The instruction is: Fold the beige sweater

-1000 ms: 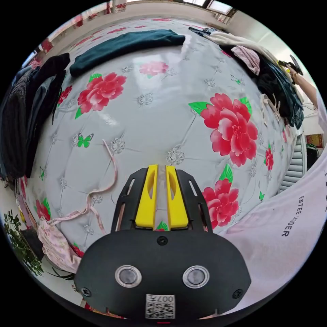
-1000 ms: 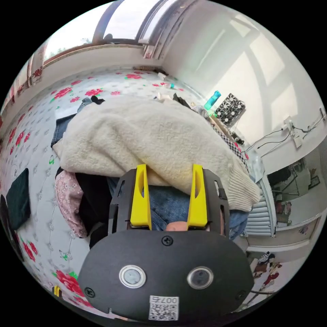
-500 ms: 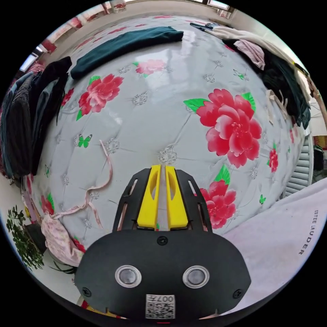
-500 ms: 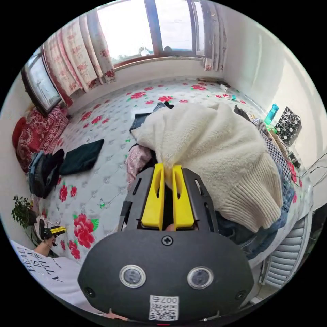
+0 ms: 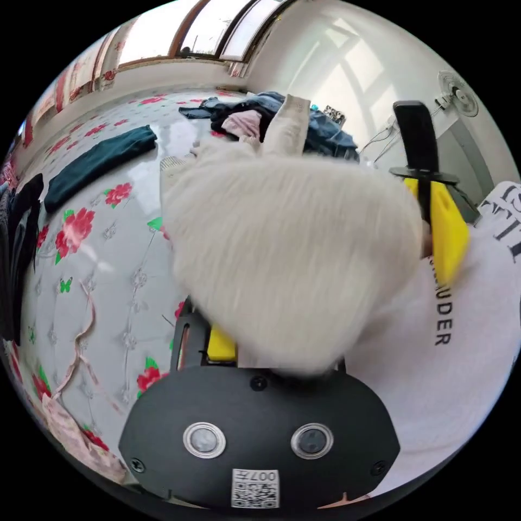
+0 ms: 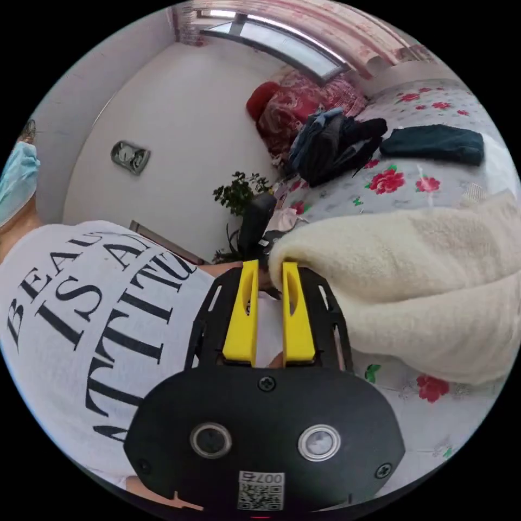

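The beige sweater [image 5: 293, 255] hangs in the air at the centre of the left gripper view, above the flowered bed cover [image 5: 108, 244]. The right gripper [image 6: 269, 320] pinches its edge with jaws nearly together. The left gripper's jaws are covered by the sweater, so I cannot tell their state. It seems the sweater is being carried over; next it must be spread flat on the cover.

A white bed cover [image 5: 125, 217] printed with red flowers spreads across the left of the left gripper view. On it lie a folded dark green garment [image 5: 97, 163] at upper left, a clothes pile [image 5: 271, 116] at top centre and a pink strap [image 5: 87, 331] at lower left.
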`<state>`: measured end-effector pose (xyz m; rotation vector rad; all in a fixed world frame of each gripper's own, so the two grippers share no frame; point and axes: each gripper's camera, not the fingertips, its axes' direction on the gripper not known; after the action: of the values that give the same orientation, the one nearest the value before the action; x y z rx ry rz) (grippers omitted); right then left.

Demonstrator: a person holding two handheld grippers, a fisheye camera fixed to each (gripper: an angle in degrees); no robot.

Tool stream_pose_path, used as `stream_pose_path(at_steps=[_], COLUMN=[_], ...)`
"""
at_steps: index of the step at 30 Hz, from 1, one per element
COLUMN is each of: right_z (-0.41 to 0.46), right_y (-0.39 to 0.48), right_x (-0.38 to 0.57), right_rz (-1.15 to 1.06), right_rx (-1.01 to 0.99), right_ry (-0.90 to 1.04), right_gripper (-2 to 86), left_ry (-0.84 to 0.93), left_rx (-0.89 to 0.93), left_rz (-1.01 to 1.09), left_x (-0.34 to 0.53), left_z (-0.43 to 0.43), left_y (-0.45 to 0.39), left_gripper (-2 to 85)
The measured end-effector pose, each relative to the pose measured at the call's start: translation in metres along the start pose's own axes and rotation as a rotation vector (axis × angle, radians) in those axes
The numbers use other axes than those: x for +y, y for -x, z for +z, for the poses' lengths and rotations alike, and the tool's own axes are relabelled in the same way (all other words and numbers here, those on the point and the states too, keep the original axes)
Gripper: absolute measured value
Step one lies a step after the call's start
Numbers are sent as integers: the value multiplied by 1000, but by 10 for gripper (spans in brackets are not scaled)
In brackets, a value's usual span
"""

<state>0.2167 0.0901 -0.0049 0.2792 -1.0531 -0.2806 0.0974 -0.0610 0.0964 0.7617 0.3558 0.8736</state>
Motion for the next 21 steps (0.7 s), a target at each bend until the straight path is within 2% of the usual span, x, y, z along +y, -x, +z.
stream_pose_path(at_steps=[1,3,6,9,13,17,19,21], right_z=[1,-12,-37,-45,-33,-1,20,55], right_y=[4,14,7,-18,-43,-40,-46,-77], right_x=[-4,0,17,40,61,46,30,11], right_rz=[-30,-92,-90,-5,68,-43,-81,-58], right_rx=[43,298,477,573,540,473,489,603], right_ry=[43,67,76,126,205,253,298,436], right_gripper=[70,80,91,104,114,117,115,96], left_ry=[77,90,12,-100,-170,-183,-192,-204], left_rx=[-60,-110,-105,-16,35,20,7,-14], left_rz=[-6,-47,-182,-343,-395,-340,-278,-233], left_x=[17,44,82,112,123,96,65,42], left_z=[9,7,-13,-29,-40,-45,-48,-49], left_y=[1,5,19,37,43,41,37,34], left_gripper=[106,108,111,111,104,87,78,79])
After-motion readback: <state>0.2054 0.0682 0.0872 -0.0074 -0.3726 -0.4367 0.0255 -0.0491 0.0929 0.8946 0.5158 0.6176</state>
